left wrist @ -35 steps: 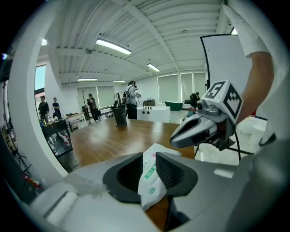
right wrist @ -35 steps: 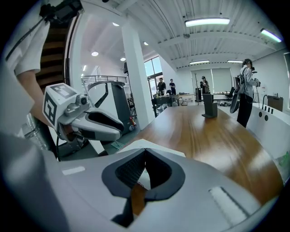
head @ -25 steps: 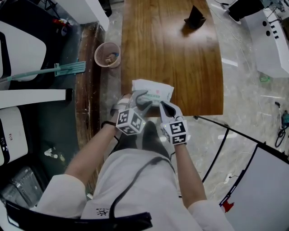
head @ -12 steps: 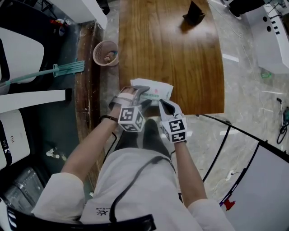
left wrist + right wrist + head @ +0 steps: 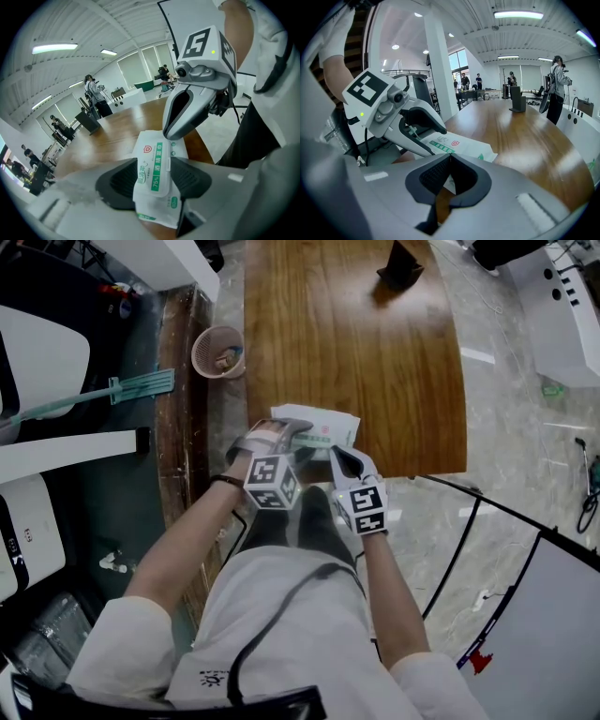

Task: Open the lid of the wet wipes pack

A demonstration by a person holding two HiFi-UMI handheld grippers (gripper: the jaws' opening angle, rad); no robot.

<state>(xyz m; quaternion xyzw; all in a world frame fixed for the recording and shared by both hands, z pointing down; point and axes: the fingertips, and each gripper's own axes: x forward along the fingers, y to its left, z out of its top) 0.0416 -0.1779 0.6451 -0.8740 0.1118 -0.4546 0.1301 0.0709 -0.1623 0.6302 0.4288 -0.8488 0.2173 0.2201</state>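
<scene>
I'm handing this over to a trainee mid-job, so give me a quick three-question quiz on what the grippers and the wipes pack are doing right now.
1. True or false: the left gripper is clamped on the wipes pack.
2. Where is the pack? A) in the middle of the table; B) at the table's near edge, next to the person; C) in the basket on the floor.
3. Fill the gap: the tips of the right gripper stand ____ (apart or together).

Key: 1 true; 2 B; 3 together.
</scene>
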